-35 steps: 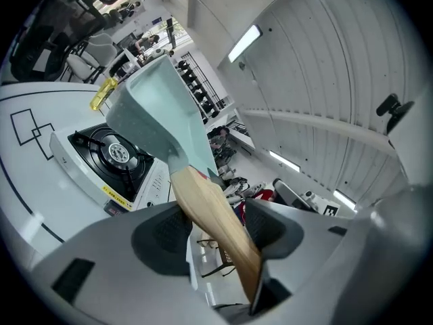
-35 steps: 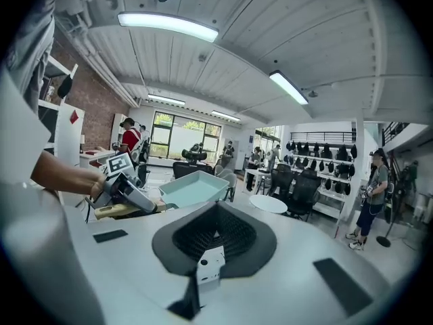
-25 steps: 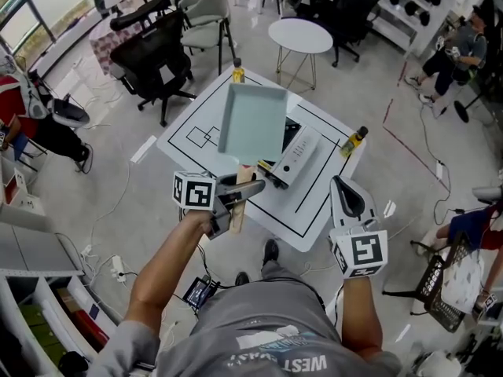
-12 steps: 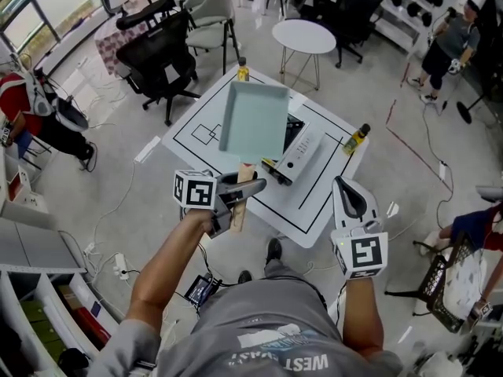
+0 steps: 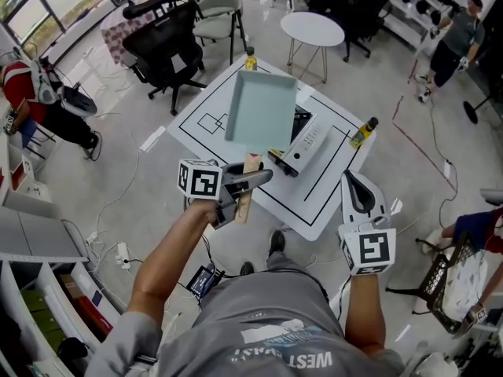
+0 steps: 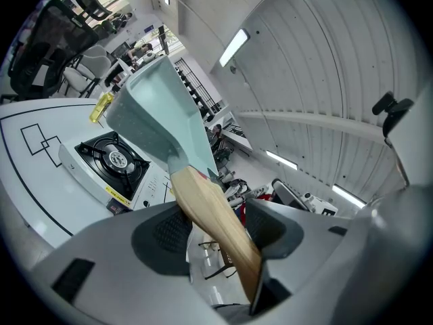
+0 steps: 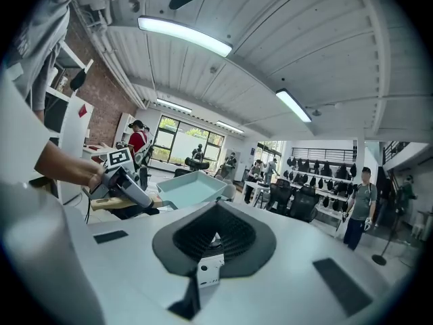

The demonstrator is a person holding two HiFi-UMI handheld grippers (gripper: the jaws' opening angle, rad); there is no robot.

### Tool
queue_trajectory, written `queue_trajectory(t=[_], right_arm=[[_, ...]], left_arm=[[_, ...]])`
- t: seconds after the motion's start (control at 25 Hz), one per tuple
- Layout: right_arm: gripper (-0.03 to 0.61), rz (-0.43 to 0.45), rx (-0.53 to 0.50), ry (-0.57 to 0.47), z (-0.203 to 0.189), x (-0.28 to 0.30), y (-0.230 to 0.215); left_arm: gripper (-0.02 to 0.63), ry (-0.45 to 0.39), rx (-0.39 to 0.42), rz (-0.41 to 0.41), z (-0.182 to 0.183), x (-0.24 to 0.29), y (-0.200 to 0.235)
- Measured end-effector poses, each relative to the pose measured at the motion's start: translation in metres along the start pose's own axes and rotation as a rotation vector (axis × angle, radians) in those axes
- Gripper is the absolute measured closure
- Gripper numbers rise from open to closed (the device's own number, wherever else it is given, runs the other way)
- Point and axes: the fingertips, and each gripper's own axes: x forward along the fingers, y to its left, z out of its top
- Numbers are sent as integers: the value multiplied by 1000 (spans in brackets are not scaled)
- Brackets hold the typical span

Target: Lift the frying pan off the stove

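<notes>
The pale teal square frying pan (image 5: 259, 112) hangs in the air above the table, clear of the portable gas stove (image 5: 302, 144). My left gripper (image 5: 250, 181) is shut on its wooden handle (image 5: 247, 191). In the left gripper view the handle (image 6: 213, 215) runs between the two dark pads, with the pan (image 6: 159, 117) tilted above the stove's burner (image 6: 111, 160). My right gripper (image 5: 360, 193) hovers off the table's near right edge, jaws together and holding nothing. The right gripper view shows the pan (image 7: 193, 187) to its left.
The white table (image 5: 206, 108) carries black marked lines. A yellow bottle (image 5: 363, 132) stands at its right corner and another (image 5: 251, 60) at its far corner. Office chairs (image 5: 169, 38), a round side table (image 5: 313, 28) and people surround the table.
</notes>
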Motion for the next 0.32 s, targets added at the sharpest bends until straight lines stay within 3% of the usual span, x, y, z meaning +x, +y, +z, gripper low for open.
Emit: queue_trajectory(t=[0.32], right_arm=[[571,-4,-1,5,0,1,-1]], left_arm=[[376,-1,3,-3,3,2,1]])
